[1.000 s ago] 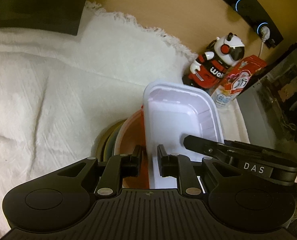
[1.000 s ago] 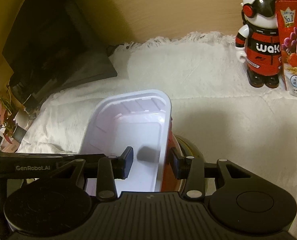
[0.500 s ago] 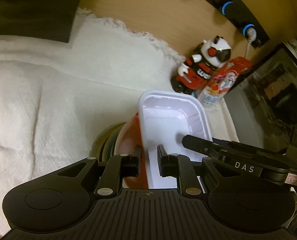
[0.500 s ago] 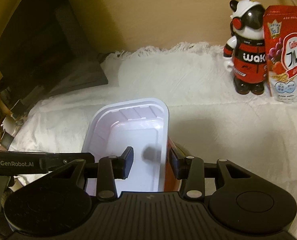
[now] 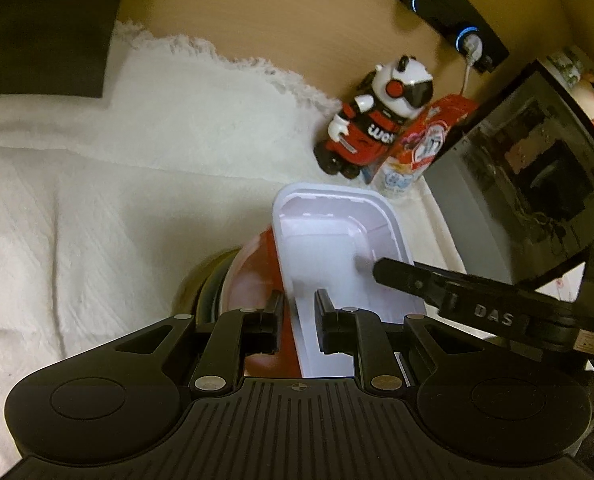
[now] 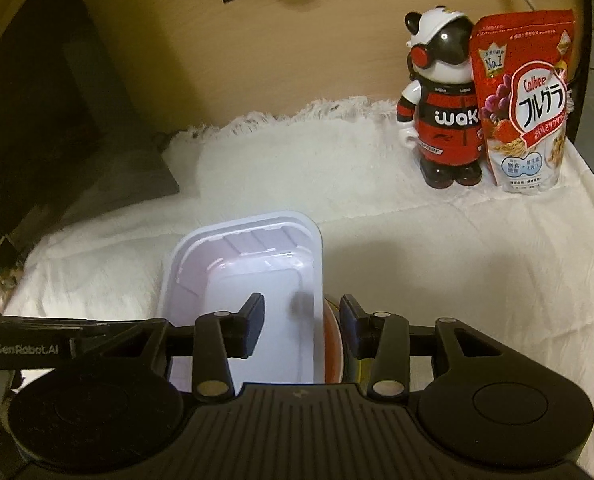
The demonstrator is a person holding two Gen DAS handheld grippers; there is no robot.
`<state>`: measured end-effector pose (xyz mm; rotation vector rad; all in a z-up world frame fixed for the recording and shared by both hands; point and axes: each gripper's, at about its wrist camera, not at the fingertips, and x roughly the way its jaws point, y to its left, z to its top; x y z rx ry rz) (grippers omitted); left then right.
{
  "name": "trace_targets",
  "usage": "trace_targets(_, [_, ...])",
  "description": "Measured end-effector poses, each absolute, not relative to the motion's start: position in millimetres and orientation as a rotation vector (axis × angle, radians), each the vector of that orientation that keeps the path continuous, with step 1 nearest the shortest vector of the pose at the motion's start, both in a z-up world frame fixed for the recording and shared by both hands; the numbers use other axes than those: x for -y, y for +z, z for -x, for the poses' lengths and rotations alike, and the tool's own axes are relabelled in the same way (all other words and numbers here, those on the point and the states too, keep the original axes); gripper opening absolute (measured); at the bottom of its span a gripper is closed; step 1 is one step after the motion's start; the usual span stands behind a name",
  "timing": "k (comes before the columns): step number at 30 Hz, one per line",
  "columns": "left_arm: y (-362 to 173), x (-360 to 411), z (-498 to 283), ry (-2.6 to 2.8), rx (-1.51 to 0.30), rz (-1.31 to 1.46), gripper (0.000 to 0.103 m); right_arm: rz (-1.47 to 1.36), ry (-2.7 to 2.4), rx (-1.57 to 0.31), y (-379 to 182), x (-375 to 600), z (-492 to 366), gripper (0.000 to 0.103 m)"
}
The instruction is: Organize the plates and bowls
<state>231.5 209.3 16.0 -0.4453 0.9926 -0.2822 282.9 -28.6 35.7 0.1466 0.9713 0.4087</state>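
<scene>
one white tray sat atop one red bowl and one dark plate on the white cloth. the left gripper clenched the tray's left wall; the right gripper straddled its right wall, released. one figurine and one cereal bag stood at two o'clock.

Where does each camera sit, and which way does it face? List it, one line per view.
Left wrist: on the left tool, looking along its fingers over the white tray toward the panda figure; a finger of the right tool enters from the right.
Right wrist: on the right tool, facing the same tray and figure; the left tool's arm shows at left.
Shared: tray, figure, cereal bag, white cloth.
</scene>
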Motion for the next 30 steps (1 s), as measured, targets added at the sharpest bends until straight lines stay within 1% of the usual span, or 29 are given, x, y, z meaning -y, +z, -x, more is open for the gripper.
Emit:
trace_targets(4, [22.2,-218.1,-214.3,-0.212,-0.926,0.466,0.018,-0.151,0.411,-0.927,42.8,35.9,-272.0,0.047])
trace_targets(8, [32.9,-224.7,-185.7,-0.132,-0.815,0.497,0.018,-0.167,0.411,-0.858,51.6,52.8,-255.6,0.049])
trace_targets(11, [40.3,-217.3,-158.3,-0.067,-0.729,0.475,0.018,-0.168,0.43,-0.796,59.5,69.3,-236.7,0.05])
trace_targets(13, [43.0,-204.6,-135.7,-0.046,-0.698,0.446,0.018,-0.156,0.451,-0.766,62.9,78.9,-221.1,0.054])
trace_targets(17, [37.6,-167.2,-88.0,0.001,-0.676,0.354,0.017,-0.128,0.502,-0.739,58.6,93.5,-181.8,0.054])
trace_targets(19, [29.9,-144.5,-60.0,0.026,-0.651,0.312,0.016,-0.119,0.532,-0.746,50.6,99.2,-159.9,0.058])
trace_targets(21, [19.0,-124.5,-32.0,0.022,-0.637,0.315,0.016,-0.112,0.547,-0.77,38.7,104.4,-137.5,0.059])
trace_targets(25, [-1.4,-92.2,1.4,0.054,-0.697,0.29,0.016,-0.066,0.559,-0.792,16.1,116.5,-91.9,0.059])
trace_targets(30, [-2.1,-62.8,32.4,0.12,-0.715,0.185,0.016,-0.058,0.575,-0.817,7.8,135.2,-56.5,0.059])
